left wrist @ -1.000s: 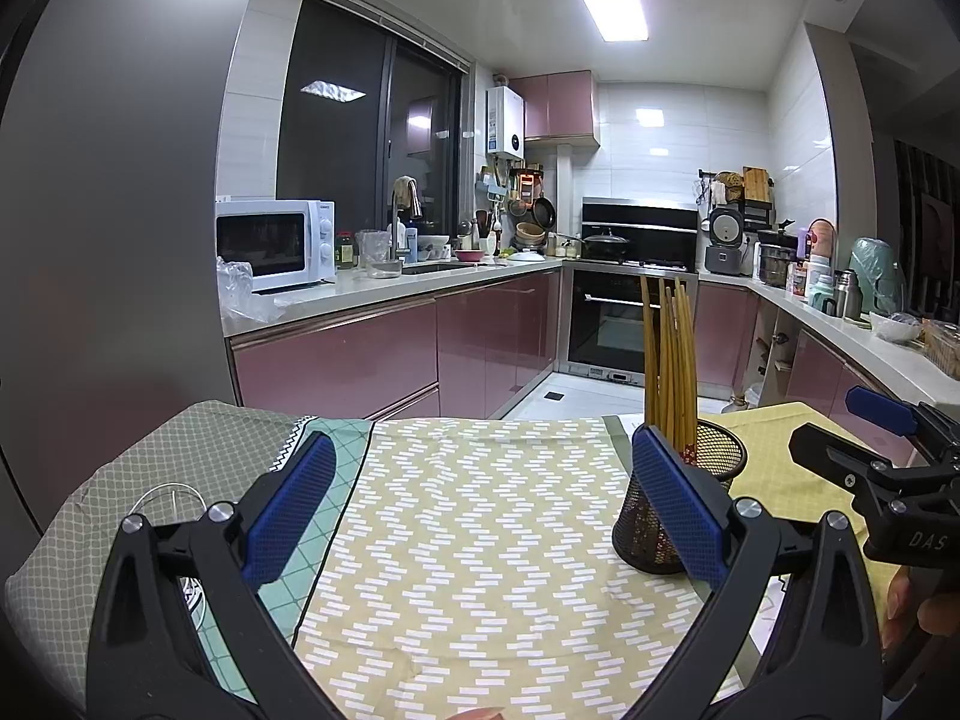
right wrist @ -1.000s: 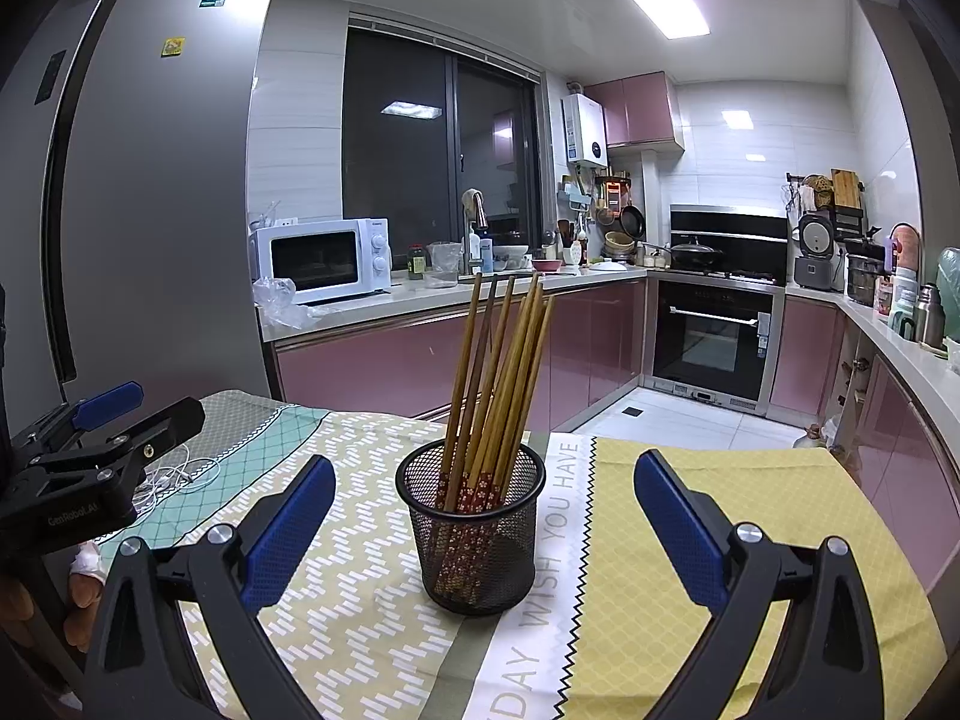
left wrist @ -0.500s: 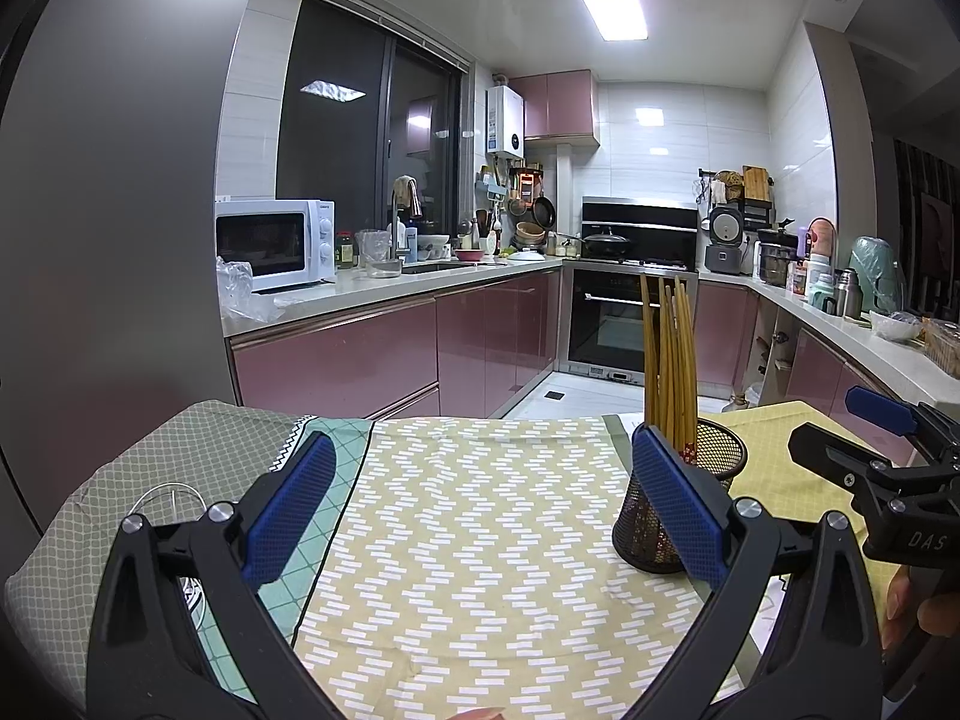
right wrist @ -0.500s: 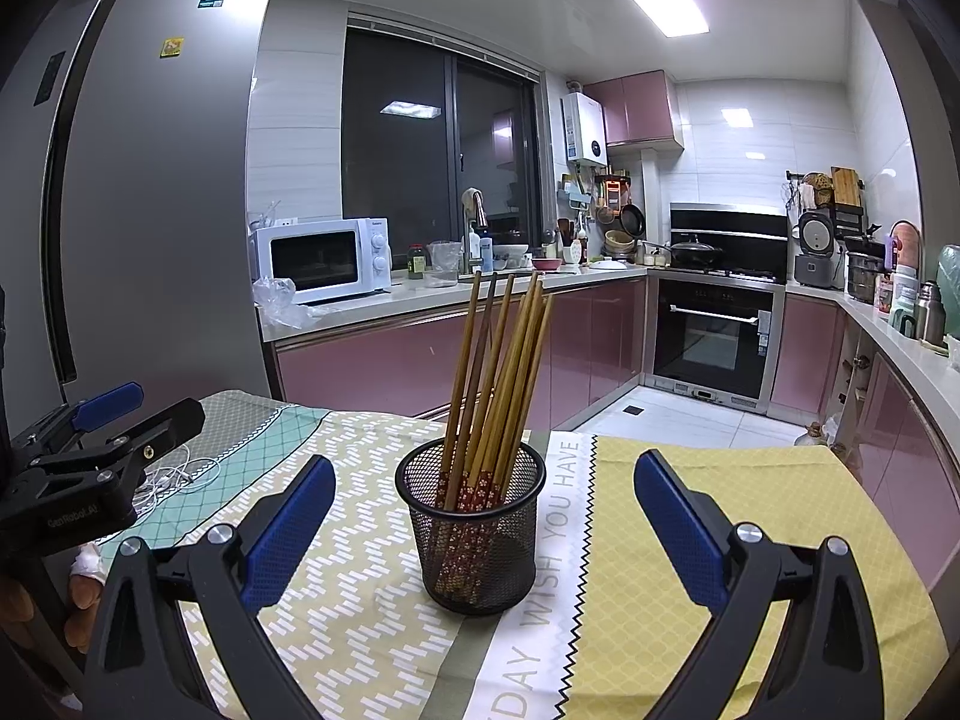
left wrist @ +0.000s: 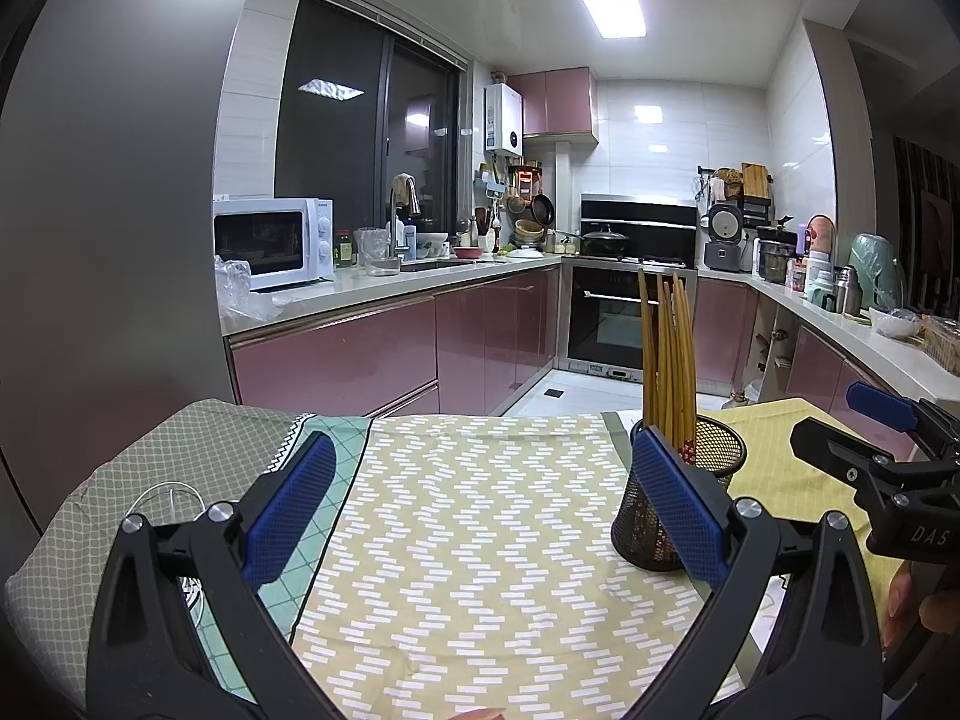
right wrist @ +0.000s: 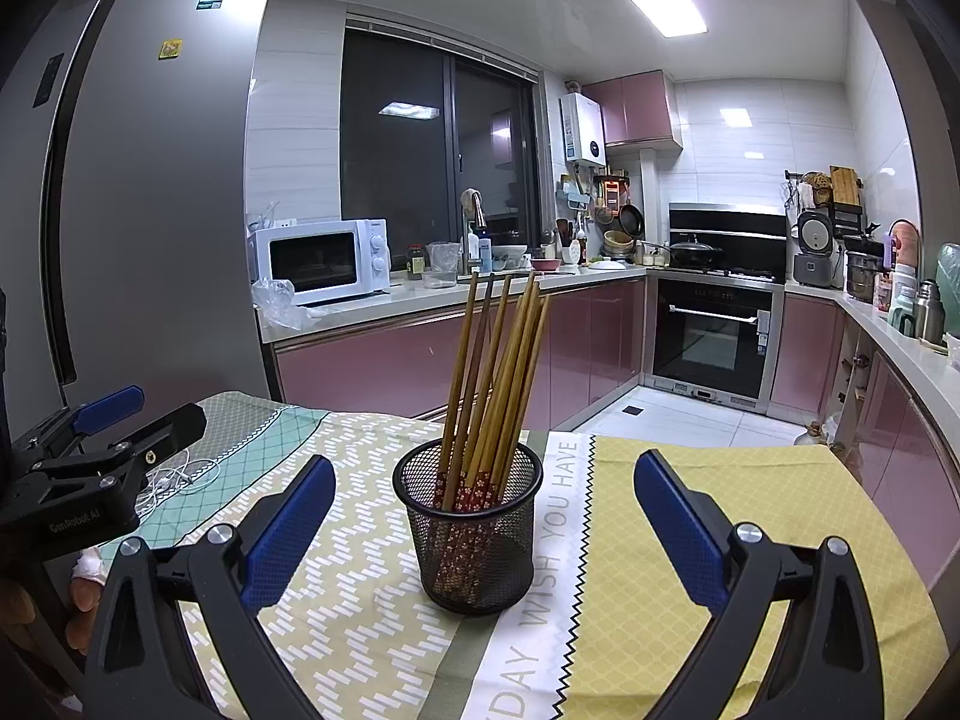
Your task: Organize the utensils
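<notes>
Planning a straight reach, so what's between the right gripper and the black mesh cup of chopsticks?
Only bare patterned tablecloth lies between the open right gripper and the black mesh cup, seen in the right wrist view.

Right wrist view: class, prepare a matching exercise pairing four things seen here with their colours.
Things:
1. mesh holder
2. microwave
3. chopsticks
4. gripper pads

Colours:
A. blue
B. white
C. black
D. brown

Pairs: 1-C, 2-B, 3-D, 4-A
</notes>
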`<state>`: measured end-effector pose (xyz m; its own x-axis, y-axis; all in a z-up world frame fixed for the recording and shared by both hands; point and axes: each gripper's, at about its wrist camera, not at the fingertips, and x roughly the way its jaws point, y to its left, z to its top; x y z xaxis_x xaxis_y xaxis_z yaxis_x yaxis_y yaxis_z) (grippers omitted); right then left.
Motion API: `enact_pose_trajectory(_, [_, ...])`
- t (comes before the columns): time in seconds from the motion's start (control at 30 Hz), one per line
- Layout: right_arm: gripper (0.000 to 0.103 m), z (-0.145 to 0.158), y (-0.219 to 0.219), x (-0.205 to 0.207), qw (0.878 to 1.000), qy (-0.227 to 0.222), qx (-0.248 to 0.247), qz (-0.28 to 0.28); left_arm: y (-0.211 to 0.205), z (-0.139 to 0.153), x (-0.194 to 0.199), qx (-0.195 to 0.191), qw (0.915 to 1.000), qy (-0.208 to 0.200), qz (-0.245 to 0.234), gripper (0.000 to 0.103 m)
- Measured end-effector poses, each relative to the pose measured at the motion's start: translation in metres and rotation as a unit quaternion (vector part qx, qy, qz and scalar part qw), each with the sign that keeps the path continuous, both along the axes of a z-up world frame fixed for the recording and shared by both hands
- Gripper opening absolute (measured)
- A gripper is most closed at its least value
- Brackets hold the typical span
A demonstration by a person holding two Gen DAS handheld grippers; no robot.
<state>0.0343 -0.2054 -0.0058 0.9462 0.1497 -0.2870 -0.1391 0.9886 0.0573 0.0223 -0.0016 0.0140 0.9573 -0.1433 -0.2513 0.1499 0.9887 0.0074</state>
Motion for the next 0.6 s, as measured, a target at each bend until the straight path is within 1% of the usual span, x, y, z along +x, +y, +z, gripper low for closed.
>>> enact_pose_trajectory(0.6, [0.096, 0.0003, 0.0002, -0.0007, 1.0, 0.0, 0.0, -0.001, -0.0015, -0.0029, -0.0001, 0.0, 1.0, 0.002, -0.003, 0.098])
